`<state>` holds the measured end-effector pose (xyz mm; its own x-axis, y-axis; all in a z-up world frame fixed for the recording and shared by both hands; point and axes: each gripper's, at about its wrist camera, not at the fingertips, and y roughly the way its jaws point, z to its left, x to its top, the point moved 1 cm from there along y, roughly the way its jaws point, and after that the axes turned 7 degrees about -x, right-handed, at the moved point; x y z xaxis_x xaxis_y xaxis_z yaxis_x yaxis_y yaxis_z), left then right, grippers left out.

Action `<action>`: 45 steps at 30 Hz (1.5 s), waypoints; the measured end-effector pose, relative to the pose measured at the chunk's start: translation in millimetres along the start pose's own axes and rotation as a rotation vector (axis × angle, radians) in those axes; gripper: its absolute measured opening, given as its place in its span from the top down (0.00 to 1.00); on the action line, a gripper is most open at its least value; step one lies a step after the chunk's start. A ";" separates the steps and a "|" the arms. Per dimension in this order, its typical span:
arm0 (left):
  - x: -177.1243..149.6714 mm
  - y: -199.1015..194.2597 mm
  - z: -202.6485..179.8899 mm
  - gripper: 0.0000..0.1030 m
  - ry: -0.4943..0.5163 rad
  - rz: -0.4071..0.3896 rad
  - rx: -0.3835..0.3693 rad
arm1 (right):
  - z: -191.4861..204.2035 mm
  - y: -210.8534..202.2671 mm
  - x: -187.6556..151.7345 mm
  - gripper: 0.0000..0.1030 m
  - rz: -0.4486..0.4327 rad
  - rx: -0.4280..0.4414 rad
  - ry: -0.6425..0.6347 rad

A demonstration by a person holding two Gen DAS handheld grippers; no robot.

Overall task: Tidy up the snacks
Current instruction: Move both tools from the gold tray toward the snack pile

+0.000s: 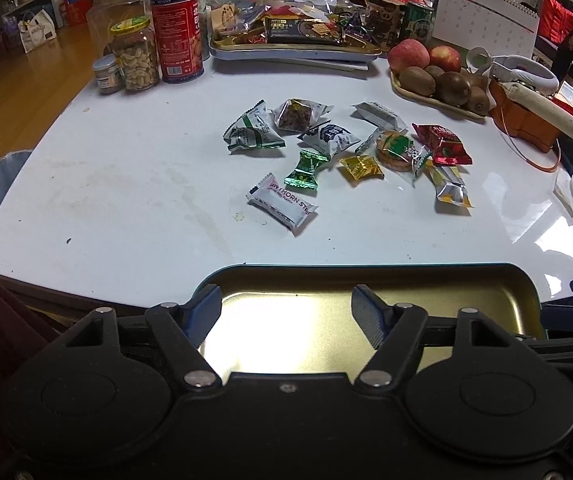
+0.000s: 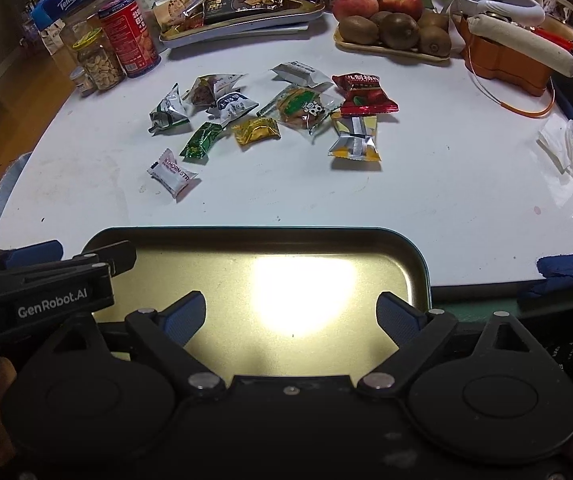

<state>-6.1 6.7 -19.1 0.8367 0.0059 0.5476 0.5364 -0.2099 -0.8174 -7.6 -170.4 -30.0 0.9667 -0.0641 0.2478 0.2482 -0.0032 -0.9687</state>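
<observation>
Several wrapped snacks lie scattered mid-table: a white hawthorn strip pack (image 1: pixel 282 204) (image 2: pixel 173 174), a green candy (image 1: pixel 306 168) (image 2: pixel 201 140), a gold candy (image 1: pixel 361 167) (image 2: pixel 257 130), a clear-wrapped cookie (image 1: pixel 398 150) (image 2: pixel 300 109), a red pack (image 1: pixel 442 144) (image 2: pixel 362 94) and a yellow-silver pack (image 1: pixel 450 186) (image 2: pixel 355 138). An empty gold metal tray (image 1: pixel 482 292) (image 2: pixel 366 248) sits at the near table edge. My left gripper (image 1: pixel 286 312) is open over the tray. My right gripper (image 2: pixel 291 316) is open over the tray too. The left gripper's body shows at the left of the right wrist view (image 2: pixel 46 284).
A second tray (image 1: pixel 294 50) full of snacks stands at the back. A peanut jar (image 1: pixel 134 56), a red can (image 1: pixel 176 36) and a small jar stand back left. A fruit plate (image 1: pixel 438 74) with apples and kiwis, and an orange box (image 1: pixel 526 120), stand back right.
</observation>
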 end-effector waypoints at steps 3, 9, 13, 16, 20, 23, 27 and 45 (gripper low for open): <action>-0.8 0.3 -0.4 0.35 -0.007 0.002 -0.014 | 1.0 -0.6 -0.2 0.07 -0.002 0.007 0.003; 1.2 -0.6 1.2 0.36 -0.031 0.010 -0.047 | 1.1 -0.2 2.2 0.07 -0.002 0.014 0.002; 0.6 1.6 1.6 0.35 -0.039 0.024 -0.029 | 0.9 -0.4 2.5 0.07 -0.005 0.015 0.002; 0.6 3.1 2.9 0.35 -0.045 0.035 -0.015 | -0.4 -0.2 4.0 0.07 -0.006 0.015 0.011; 0.6 5.4 3.5 0.34 -0.045 0.052 0.004 | -1.4 -0.7 5.7 0.07 -0.012 0.009 0.023; 0.2 6.6 3.8 0.34 -0.048 0.060 0.017 | -2.0 -1.6 5.9 0.07 -0.019 0.003 0.027; -0.3 7.8 4.7 0.33 -0.053 0.071 0.015 | -1.5 -1.3 7.5 0.07 -0.023 -0.001 0.027; -1.2 8.3 4.8 0.33 -0.030 0.068 0.023 | -0.5 -0.2 10.1 0.07 -0.023 -0.006 0.015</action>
<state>-2.1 9.7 -27.4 0.8739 0.0219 0.4857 0.4807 -0.1885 -0.8564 2.1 -171.6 -27.3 0.9596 -0.0788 0.2699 0.2700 -0.0104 -0.9628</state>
